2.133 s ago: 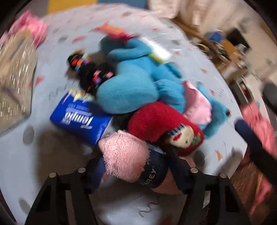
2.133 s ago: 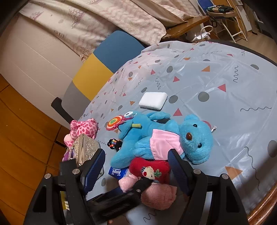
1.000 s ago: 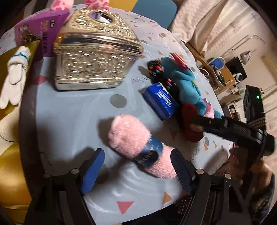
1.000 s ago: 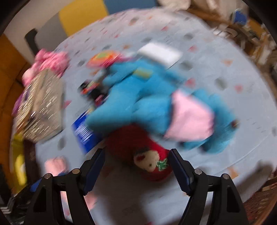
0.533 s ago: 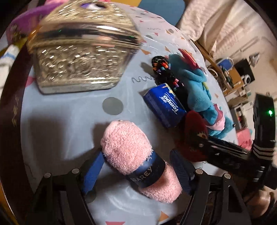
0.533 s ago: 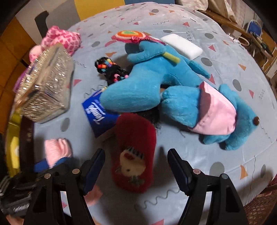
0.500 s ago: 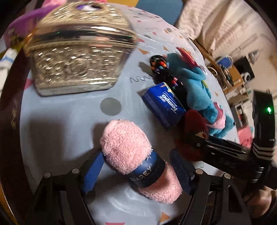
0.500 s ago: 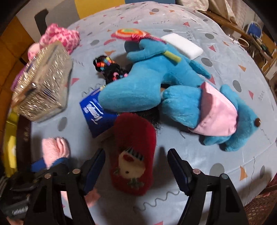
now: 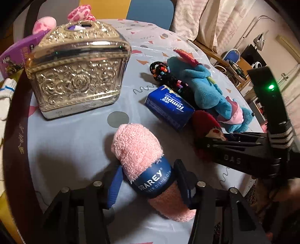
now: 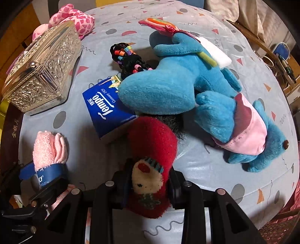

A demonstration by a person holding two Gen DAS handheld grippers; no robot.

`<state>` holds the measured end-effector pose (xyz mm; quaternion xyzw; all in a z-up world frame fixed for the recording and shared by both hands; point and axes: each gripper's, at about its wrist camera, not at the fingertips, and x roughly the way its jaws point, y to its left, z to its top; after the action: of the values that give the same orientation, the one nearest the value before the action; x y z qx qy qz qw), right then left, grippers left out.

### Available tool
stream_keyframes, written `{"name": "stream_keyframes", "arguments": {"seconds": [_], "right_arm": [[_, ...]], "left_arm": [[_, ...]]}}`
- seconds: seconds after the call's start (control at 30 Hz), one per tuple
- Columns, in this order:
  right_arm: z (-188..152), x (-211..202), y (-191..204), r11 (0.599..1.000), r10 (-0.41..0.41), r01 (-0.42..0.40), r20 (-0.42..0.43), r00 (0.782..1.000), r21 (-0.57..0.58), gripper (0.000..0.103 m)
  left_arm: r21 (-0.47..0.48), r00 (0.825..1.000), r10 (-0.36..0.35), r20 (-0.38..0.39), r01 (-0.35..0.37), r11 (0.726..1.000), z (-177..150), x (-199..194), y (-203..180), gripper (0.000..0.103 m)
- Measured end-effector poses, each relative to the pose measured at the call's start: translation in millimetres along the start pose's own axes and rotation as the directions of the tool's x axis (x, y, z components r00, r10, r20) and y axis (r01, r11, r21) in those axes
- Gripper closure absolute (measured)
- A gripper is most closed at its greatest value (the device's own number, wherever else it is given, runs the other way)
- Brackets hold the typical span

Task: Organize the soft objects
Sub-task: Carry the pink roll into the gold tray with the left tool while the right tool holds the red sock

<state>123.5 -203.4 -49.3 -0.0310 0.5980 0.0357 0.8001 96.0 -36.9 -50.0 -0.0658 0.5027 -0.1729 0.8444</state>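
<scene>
1. My left claw (image 9: 148, 184) is closing around the pink dishcloth roll (image 9: 144, 159) near the bench's (image 9: 75, 142) front edge.
2. My right claw (image 10: 148, 184) is closing, pinching the red plush (image 10: 151, 150) beside the tissue pack (image 10: 106, 108).
3. Next, I judge: lift both clear together.

Round table (image 10: 215, 180) with patterned cover, crowded with soft things

On the pale blue cloth lie a gold box (image 10: 41, 69), a pink plush (image 10: 75, 16) behind it, a beaded black toy (image 10: 129, 58), a blue tissue pack (image 10: 105, 108), a blue bear (image 10: 187, 84) partly over the pack, a white pad (image 10: 215, 50) beyond the bear, a red sock (image 10: 151, 161) beside the pack, and a pink dishcloth (image 9: 142, 159) apart from them.
</scene>
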Motion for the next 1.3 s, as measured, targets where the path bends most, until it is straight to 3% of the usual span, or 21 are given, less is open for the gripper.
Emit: {"name": "stream_keyframes", "arguments": {"seconds": [0.27,0.83,1.07,1.17,1.3], "right_arm": [[-3.5,2.7,13.4,0.999,-0.03,0.031,0.025,0.999,-0.042,0.07],[-5.1,3.5,18.1,0.997,-0.045,0.048,0.039,0.998,-0.066,0.07],[-10.7,5.0,29.9,0.991,-0.074,0.079,0.057,0.996,-0.108,0.071],[-12.6,4.6,33.7,0.991,-0.073,0.079,0.058,0.996,-0.108,0.071],[-13.1,3.8,34.4,0.991,-0.074,0.08,0.059,0.996,-0.111,0.071]], "left_arm": [[0.04,0.993,0.029,0.113,-0.034,0.999,-0.3,-44.7,-3.9,0.053],[-0.027,0.954,0.065,0.293,-0.06,0.998,2.8,-125.1,29.3,0.053],[-0.127,0.944,0.113,0.311,-0.076,0.989,-1.1,-145.6,74.5,0.053],[-0.203,0.935,0.153,0.319,-0.09,0.975,-1.7,-157.6,107.4,0.053],[-0.332,0.92,0.231,0.316,-0.121,0.935,-3.8,-173.9,165.4,0.053]]}}
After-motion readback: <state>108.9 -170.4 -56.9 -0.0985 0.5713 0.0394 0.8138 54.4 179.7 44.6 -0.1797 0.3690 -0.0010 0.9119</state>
